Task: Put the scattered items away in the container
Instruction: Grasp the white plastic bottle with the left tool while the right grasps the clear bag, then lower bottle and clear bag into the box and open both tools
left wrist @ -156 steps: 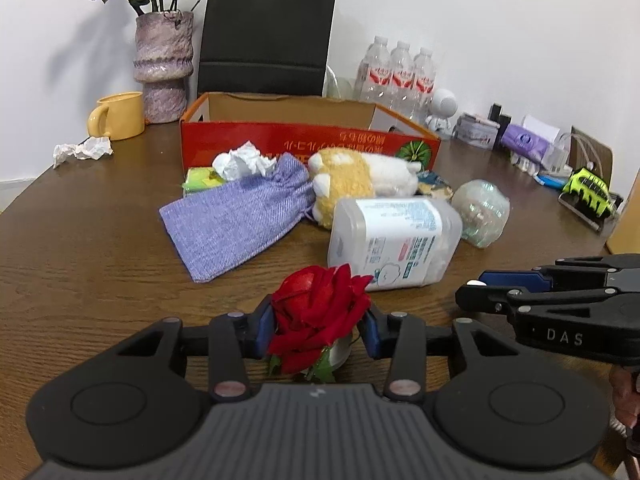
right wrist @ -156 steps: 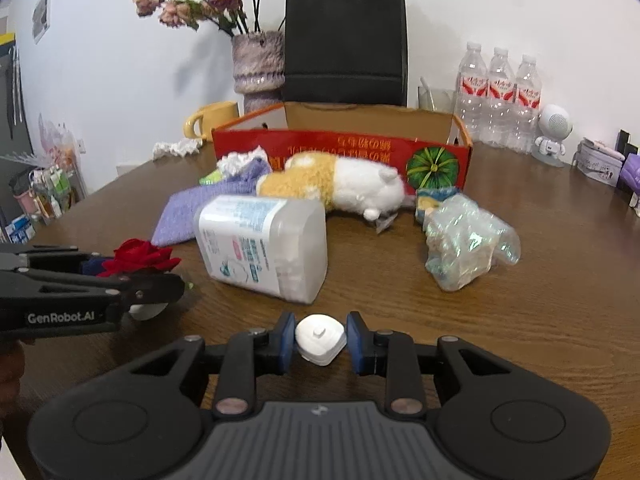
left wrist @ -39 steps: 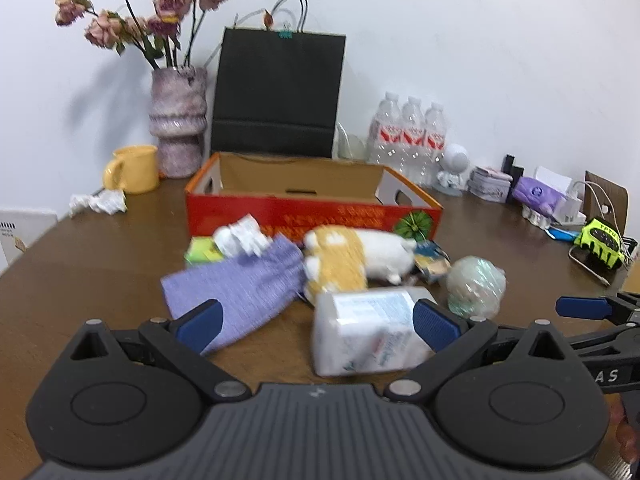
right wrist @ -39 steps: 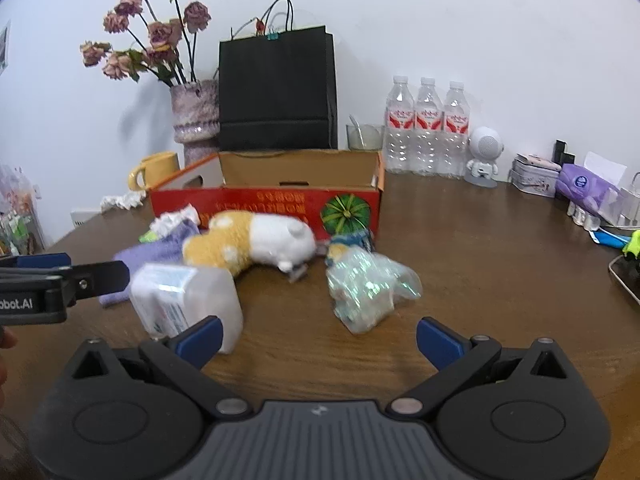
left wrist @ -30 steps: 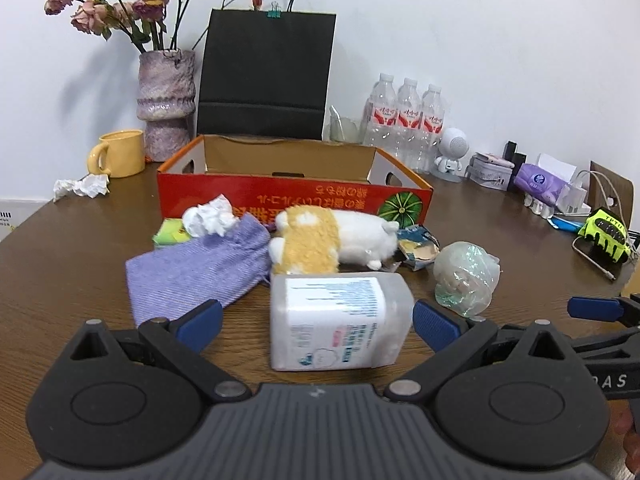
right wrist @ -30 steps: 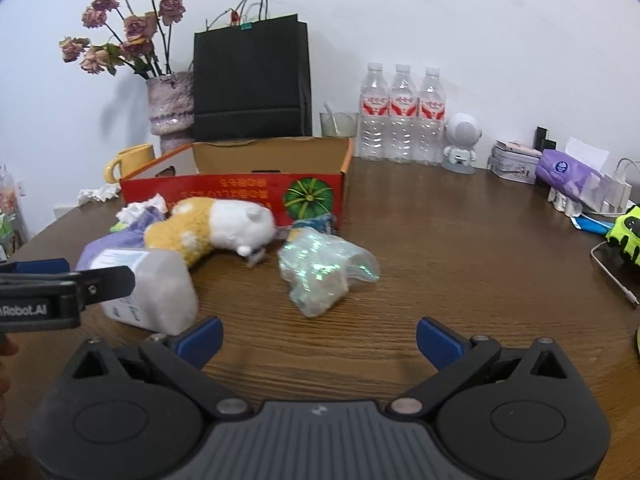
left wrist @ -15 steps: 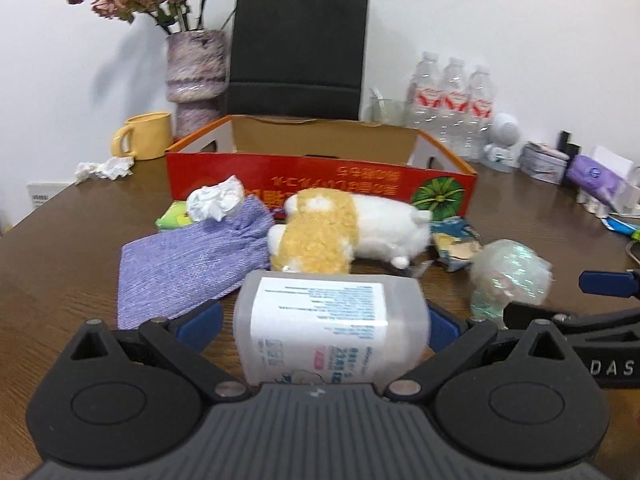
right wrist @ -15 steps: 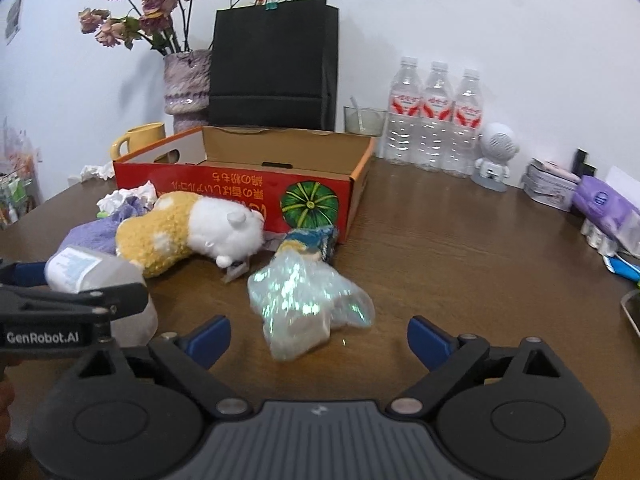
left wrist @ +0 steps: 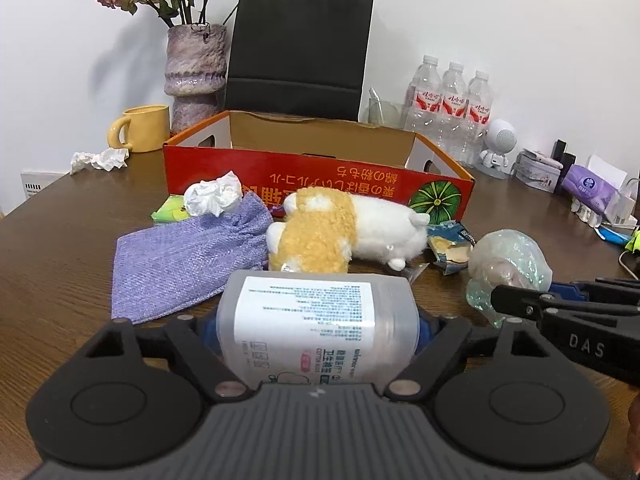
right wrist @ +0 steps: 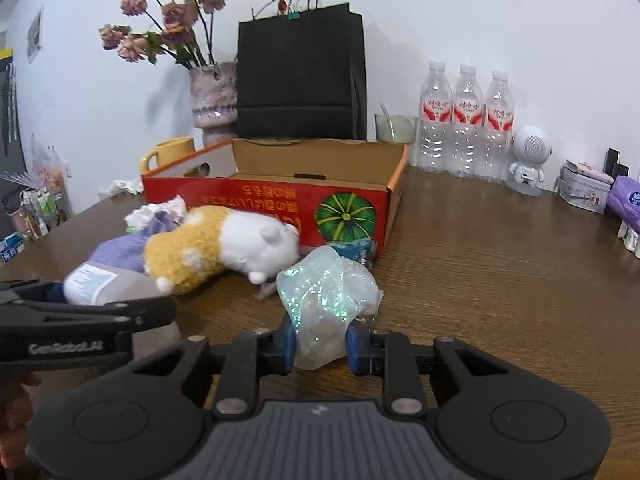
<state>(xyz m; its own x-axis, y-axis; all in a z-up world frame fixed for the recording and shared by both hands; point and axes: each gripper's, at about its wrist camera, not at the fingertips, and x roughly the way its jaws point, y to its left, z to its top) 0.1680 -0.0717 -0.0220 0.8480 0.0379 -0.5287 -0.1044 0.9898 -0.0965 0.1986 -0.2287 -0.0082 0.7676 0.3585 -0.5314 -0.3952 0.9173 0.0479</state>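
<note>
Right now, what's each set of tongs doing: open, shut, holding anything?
Left tongs: just closed on the cotton-swab jar.
Right tongs: just closed on the crumpled iridescent wrapper.

red box (left wrist: 280, 176), purple pouch (left wrist: 180, 256), yellow-and-white plush (left wrist: 340, 232)
</note>
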